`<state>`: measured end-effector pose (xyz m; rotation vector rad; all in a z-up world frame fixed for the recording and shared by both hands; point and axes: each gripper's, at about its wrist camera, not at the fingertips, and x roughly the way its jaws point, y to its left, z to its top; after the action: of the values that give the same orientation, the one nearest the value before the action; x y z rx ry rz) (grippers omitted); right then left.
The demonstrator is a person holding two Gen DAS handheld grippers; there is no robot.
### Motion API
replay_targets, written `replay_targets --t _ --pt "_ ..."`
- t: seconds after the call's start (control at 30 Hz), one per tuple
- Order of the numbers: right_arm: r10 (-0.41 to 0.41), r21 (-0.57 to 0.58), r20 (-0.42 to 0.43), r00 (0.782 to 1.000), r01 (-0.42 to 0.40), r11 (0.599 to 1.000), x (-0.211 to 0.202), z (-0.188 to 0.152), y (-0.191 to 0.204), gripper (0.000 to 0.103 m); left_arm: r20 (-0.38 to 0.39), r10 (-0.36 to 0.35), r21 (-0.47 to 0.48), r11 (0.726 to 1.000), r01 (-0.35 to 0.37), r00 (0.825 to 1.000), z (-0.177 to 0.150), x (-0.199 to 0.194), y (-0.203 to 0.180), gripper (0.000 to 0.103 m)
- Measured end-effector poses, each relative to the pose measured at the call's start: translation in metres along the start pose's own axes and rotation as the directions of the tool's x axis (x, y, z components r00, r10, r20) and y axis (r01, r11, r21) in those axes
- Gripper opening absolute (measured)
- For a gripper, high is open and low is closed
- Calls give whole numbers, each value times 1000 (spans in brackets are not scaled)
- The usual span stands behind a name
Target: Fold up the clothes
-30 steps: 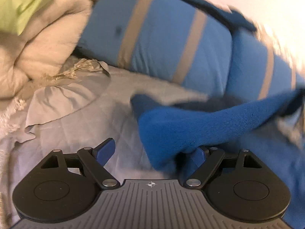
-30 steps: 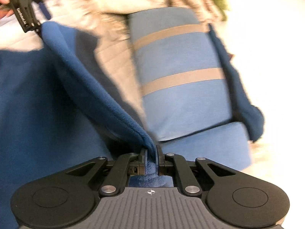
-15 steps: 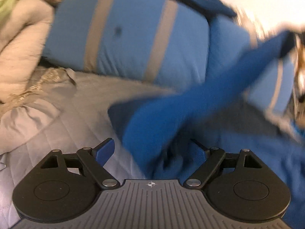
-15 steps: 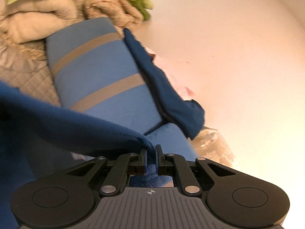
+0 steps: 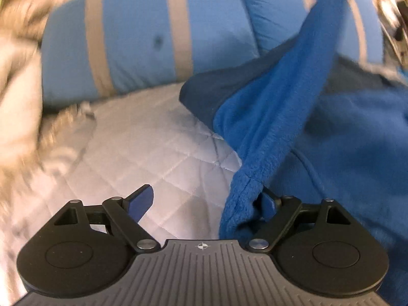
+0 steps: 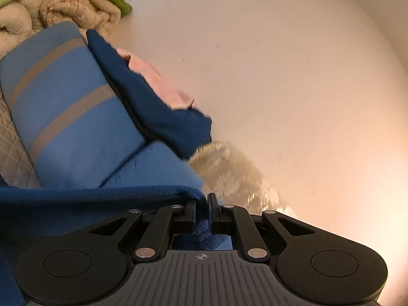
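A blue fleece garment (image 5: 275,117) lies on the quilted bed cover, and one band of it is pulled taut up to the upper right. My left gripper (image 5: 204,200) stands open low over the cover; the fleece's hem hangs against its right finger (image 5: 267,204), while the left finger (image 5: 142,199) is bare. My right gripper (image 6: 201,211) is shut on an edge of the same fleece (image 6: 102,196), which stretches off to the left from its jaws. How much cloth sits behind the pads is hidden.
Two light-blue pillows with tan stripes (image 5: 142,38) (image 6: 66,107) lie at the head of the bed. A dark blue cloth (image 6: 153,107) and a pink one (image 6: 155,79) rest behind them against the wall (image 6: 280,63). Beige and green bedding (image 6: 63,2) is heaped far left.
The right gripper has lifted and swung towards the wall with the fleece edge in it, drawing the band taut. The left view has shifted right; its jaws stayed open.
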<state>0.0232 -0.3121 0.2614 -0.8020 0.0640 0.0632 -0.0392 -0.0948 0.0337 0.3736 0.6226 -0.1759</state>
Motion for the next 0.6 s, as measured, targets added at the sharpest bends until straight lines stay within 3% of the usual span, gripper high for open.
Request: replay_targets --t 0.03,0.13,0.2,0.37,0.47,0.53,0.57,0.6 --pt "4 -5 -10 1000 -4 1000 0 -5 -2 11 11 24 61 998 -25 1000 0 -2 -8 84" --pt "22 -11 -26 999 -22 1000 -4 -16 -1 11 40 48 194 979 -55 998 0 -10 -27 68" --pt "36 -5 -32 999 -36 999 -7 -21 0 11 44 43 217 975 -51 998 3 -14 -32 62" --pt "59 10 -31 998 -59 998 -11 -21 1 11 42 -21 196 980 12 999 18 -17 -31 62" --pt "73 18 -30 997 -72 997 -13 -21 1 11 51 -64 233 971 50 997 25 -17 -38 61" --pt "82 24 -30 996 -81 996 -15 -22 2 11 43 -75 276 959 60 996 29 -16 -44 40" --pt "87 27 -30 996 -86 996 -16 -22 2 11 42 -69 285 957 54 997 30 -15 -45 15" --pt "98 26 -35 995 -97 995 -16 -24 3 11 43 -62 289 956 47 997 31 -15 -45 13"
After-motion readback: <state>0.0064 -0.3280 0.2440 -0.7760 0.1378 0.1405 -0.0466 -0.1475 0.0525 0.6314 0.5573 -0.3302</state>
